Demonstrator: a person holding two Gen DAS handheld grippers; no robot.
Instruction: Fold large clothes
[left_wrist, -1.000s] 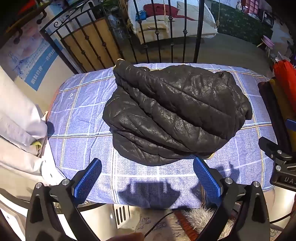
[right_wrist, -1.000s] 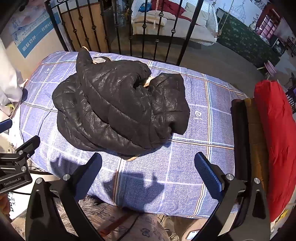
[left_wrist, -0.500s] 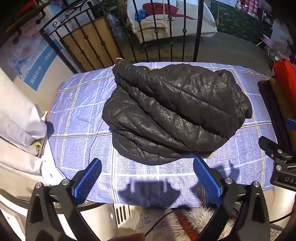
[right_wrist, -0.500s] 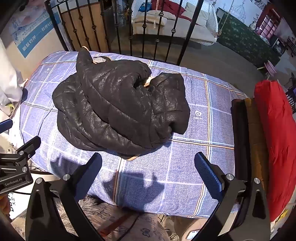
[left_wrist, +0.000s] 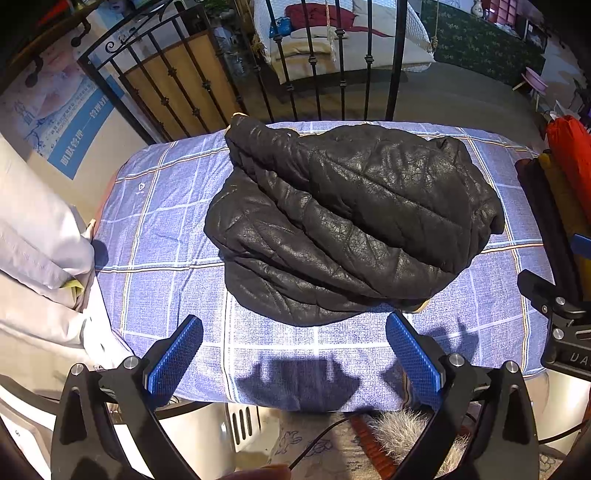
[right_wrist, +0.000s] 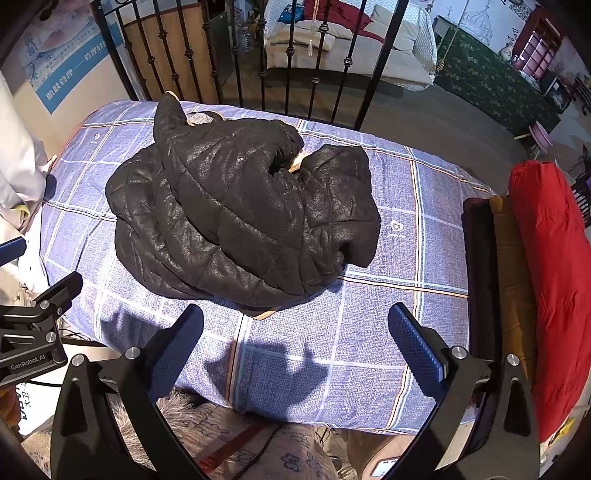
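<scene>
A black quilted jacket (left_wrist: 351, 221) lies bunched in a heap on a table covered by a blue checked cloth (left_wrist: 159, 236); it also shows in the right wrist view (right_wrist: 240, 218), with a bit of tan lining at its near edge. My left gripper (left_wrist: 294, 347) is open and empty, held over the table's near edge just short of the jacket. My right gripper (right_wrist: 295, 334) is open and empty, near the jacket's front hem above the cloth (right_wrist: 369, 332).
A stack of folded red, mustard and dark clothes (right_wrist: 546, 280) lies at the table's right end. Pale garments (left_wrist: 33, 266) hang at the left. A black iron railing (left_wrist: 314, 66) runs behind the table. A fur-trimmed item (left_wrist: 406, 435) lies below the front edge.
</scene>
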